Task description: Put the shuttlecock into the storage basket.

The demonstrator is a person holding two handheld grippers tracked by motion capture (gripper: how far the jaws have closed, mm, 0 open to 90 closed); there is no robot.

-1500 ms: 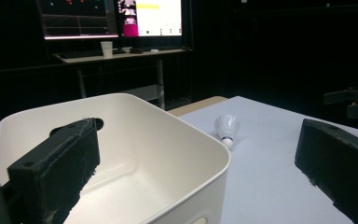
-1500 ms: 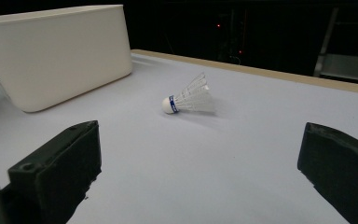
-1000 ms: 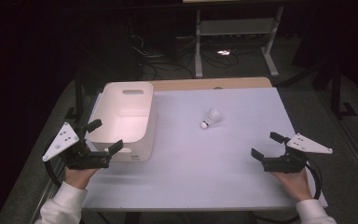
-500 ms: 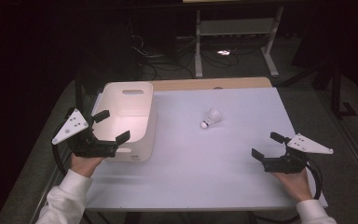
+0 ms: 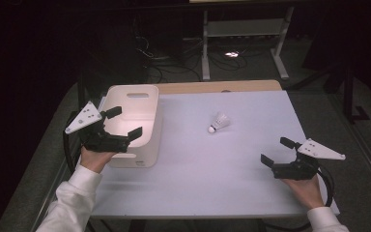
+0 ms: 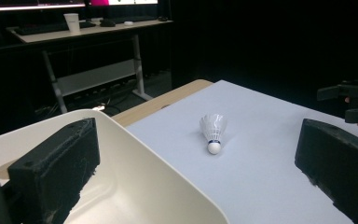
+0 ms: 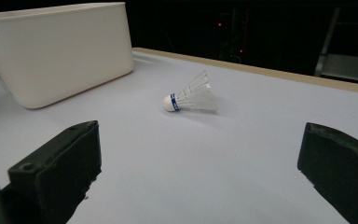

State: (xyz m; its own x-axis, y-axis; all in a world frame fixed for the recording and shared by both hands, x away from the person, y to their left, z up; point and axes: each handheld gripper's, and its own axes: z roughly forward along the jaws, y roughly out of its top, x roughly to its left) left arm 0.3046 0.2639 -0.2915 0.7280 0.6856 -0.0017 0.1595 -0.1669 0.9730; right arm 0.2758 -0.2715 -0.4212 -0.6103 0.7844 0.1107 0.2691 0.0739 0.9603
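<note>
A white shuttlecock (image 5: 219, 122) (image 6: 213, 131) (image 7: 192, 95) lies on its side on the white tabletop (image 5: 222, 164), right of a white plastic bin (image 5: 133, 121) (image 7: 56, 46). My left gripper (image 5: 123, 123) hovers open above the bin's front part, jaws pointing right toward the shuttlecock, with nothing between them. Over the table's right front area my right gripper (image 5: 276, 151) is held open and empty, well apart from the shuttlecock; it also appears far off as the dark gripper (image 6: 354, 100) in the left gripper view.
The bin (image 6: 135, 186) has a handle slot in its far wall and looks empty. A wooden strip (image 5: 217, 86) edges the table's far side. Beyond it stand a metal desk frame (image 5: 244, 43) and floor cables (image 5: 174, 67) in a dark room.
My left gripper has risen and moved forward and right, from beside the bin's front-left corner to above the bin. The right gripper and the shuttlecock have stayed put.
</note>
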